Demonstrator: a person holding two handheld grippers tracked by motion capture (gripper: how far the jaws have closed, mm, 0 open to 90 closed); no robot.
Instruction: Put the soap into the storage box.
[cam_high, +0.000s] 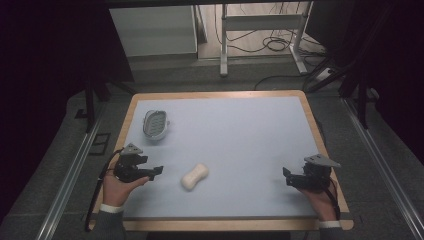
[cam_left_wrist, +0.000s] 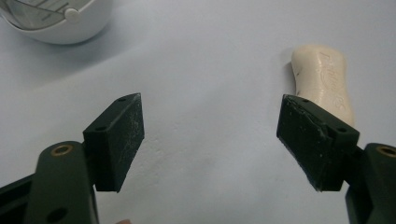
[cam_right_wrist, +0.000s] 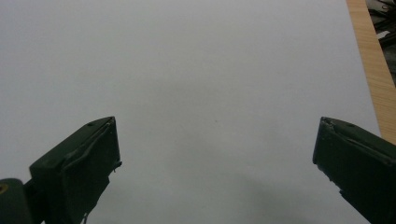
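Both jaw pairs spread, empty. Soap bar (cam_high: 195, 176) near the table's (cam_high: 250, 145) front edge, just beside left gripper (cam_high: 159, 171): probably stiff, light, slick; pinch its narrow waist. Right gripper (cam_high: 286, 173) well apart.

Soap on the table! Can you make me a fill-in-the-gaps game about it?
1. The soap lies closer to the ____ tongs.
2. Both pairs of tongs are ____, holding nothing.
3. The white soap dish sits near the table's far ____ corner.
4. The mat under the soap is light ____.

Missing words: left; open; left; blue
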